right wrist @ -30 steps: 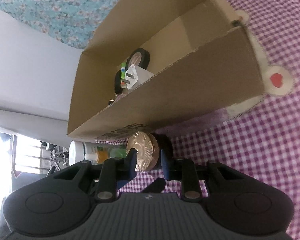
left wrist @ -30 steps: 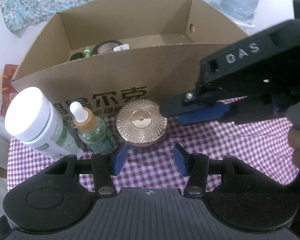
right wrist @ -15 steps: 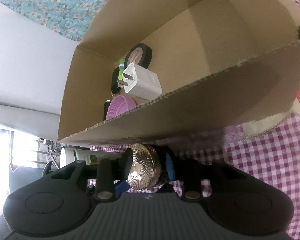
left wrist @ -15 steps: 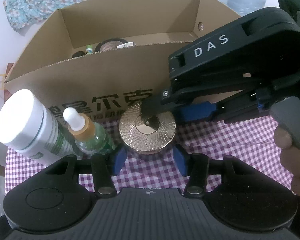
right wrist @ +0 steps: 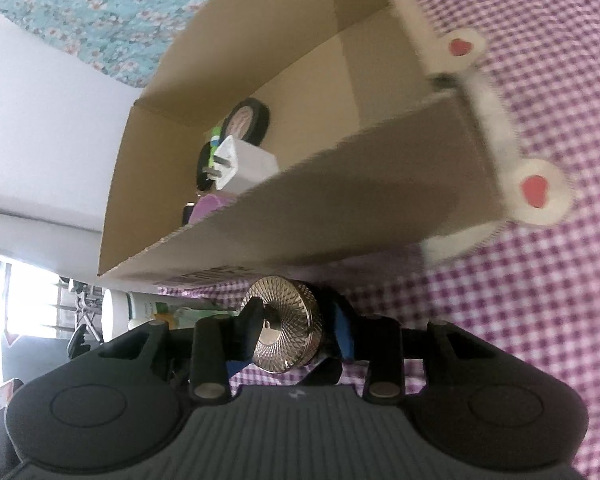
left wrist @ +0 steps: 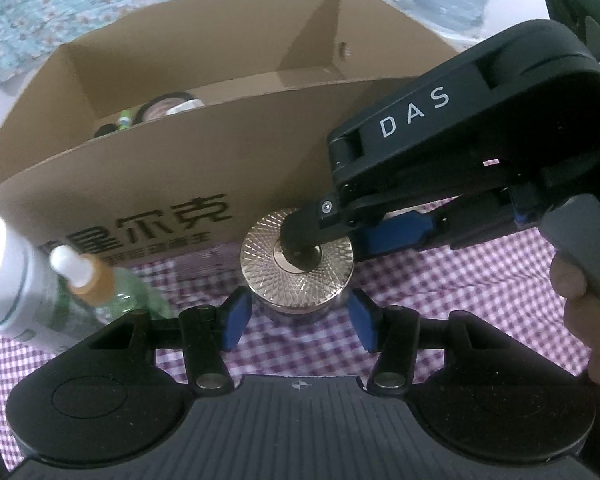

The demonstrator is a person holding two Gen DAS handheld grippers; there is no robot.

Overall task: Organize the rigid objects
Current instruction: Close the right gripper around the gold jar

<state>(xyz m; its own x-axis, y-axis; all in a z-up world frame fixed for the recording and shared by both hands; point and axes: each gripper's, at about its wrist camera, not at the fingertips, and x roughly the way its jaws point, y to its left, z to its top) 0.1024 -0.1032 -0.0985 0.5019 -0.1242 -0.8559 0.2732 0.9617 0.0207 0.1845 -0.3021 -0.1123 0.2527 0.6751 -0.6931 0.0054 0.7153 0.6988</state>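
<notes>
The right gripper (right wrist: 296,330) clamps the gold-lidded jar (left wrist: 297,256) top and bottom, 1 finger on the lid, the other apparently underneath. The left gripper (left wrist: 296,314) stands half-wide, its 2 blue pads beside the jar without touching. The jar sits on the checked cloth (left wrist: 460,300), close against the cardboard box (left wrist: 180,168).

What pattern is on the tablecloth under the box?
Purple-and-white gingham check on the tablecloth, clearest in the right wrist view.
</notes>
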